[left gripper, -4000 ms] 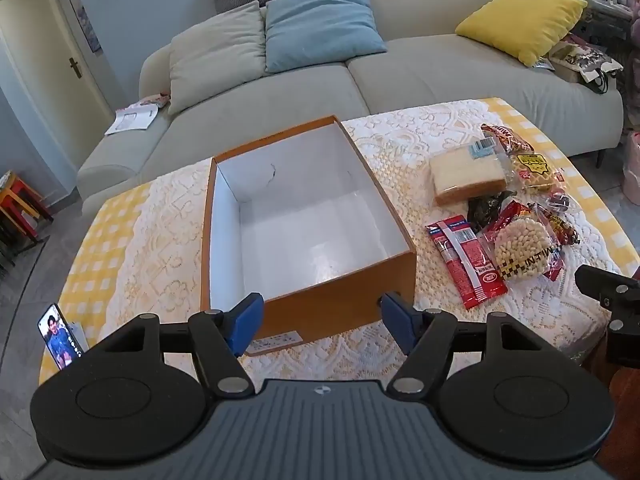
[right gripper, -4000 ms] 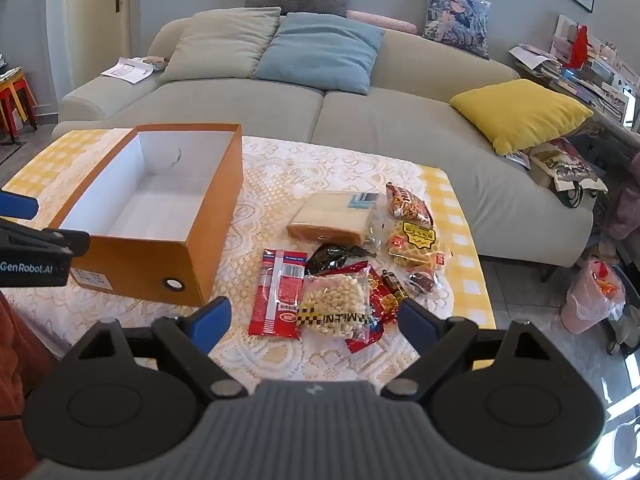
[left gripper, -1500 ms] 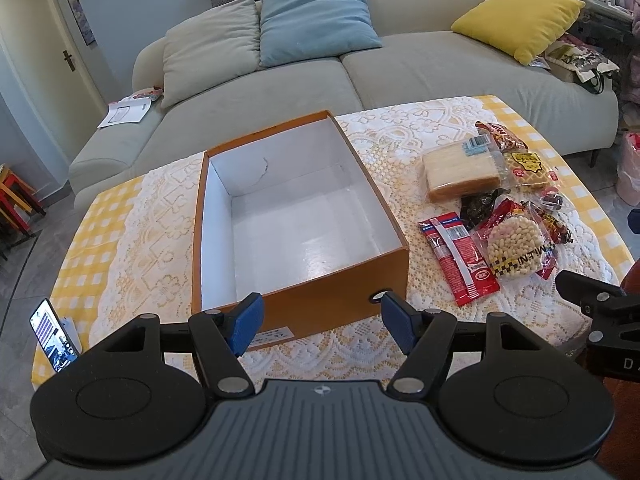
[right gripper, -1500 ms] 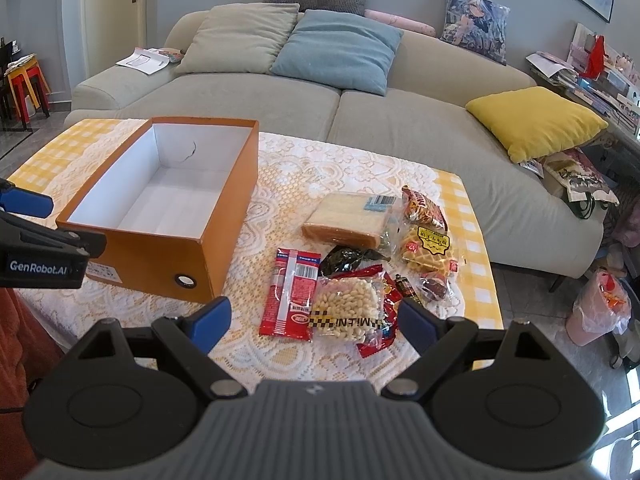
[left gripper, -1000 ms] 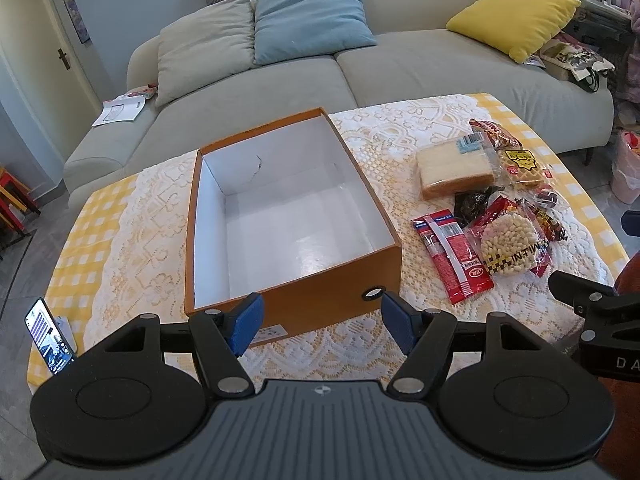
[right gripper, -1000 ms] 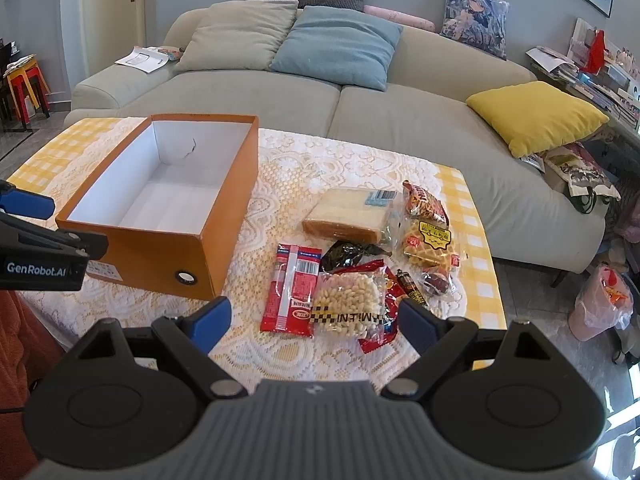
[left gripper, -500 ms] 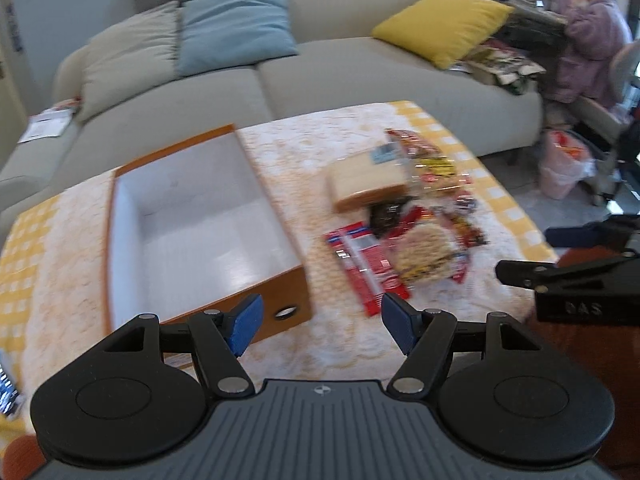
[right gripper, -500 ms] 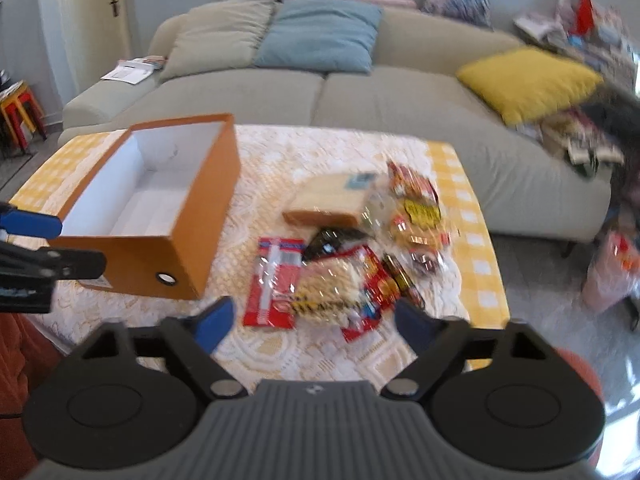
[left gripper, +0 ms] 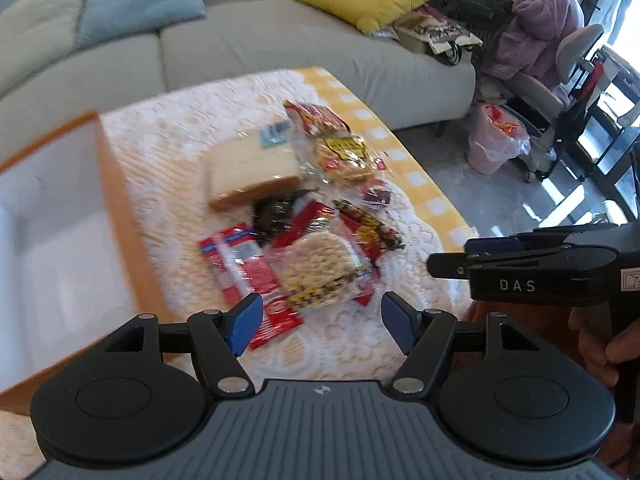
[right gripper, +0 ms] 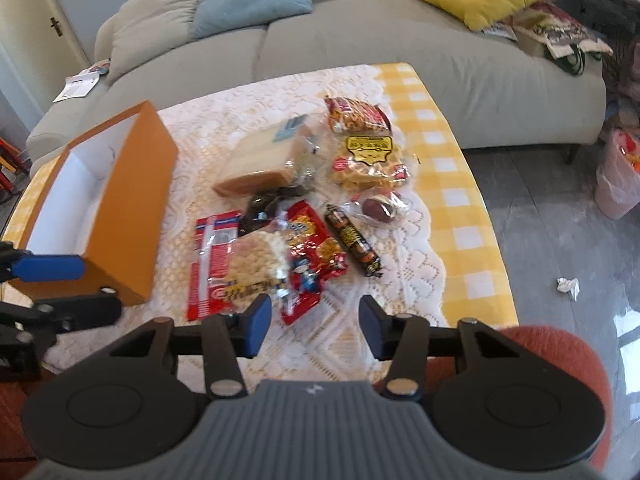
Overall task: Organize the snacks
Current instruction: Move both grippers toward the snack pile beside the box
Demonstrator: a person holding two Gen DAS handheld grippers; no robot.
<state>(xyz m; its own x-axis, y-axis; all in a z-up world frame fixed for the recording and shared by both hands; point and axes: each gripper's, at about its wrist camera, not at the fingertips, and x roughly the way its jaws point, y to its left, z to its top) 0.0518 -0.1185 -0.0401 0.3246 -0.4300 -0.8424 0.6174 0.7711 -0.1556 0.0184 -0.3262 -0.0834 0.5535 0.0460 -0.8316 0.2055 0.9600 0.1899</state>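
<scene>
An empty orange box [left gripper: 60,216] with a white inside stands on the left of the table; it also shows in the right wrist view [right gripper: 132,200]. To its right lies a pile of snacks: a bread pack [right gripper: 260,160], a peanut bag [right gripper: 256,268], a long red pack [right gripper: 210,256], a red crisp bag [right gripper: 312,256], a dark sausage [right gripper: 352,240] and a yellow-labelled pack [right gripper: 368,156]. My left gripper [left gripper: 322,326] is open and empty above the peanut bag [left gripper: 320,264]. My right gripper [right gripper: 314,326] is open and empty over the table's near edge.
The table wears a white lace and yellow check cloth [right gripper: 452,208]. A grey sofa [right gripper: 360,36] with cushions runs behind it. A pink bin bag [left gripper: 496,144] and a seated person [left gripper: 536,28] are at the right. A paper scrap [right gripper: 568,284] lies on the floor.
Both grippers have swung right, away from the box and toward the snack pile, and moved closer to it. The right gripper's fingers stand narrower than before. Nothing has been picked up.
</scene>
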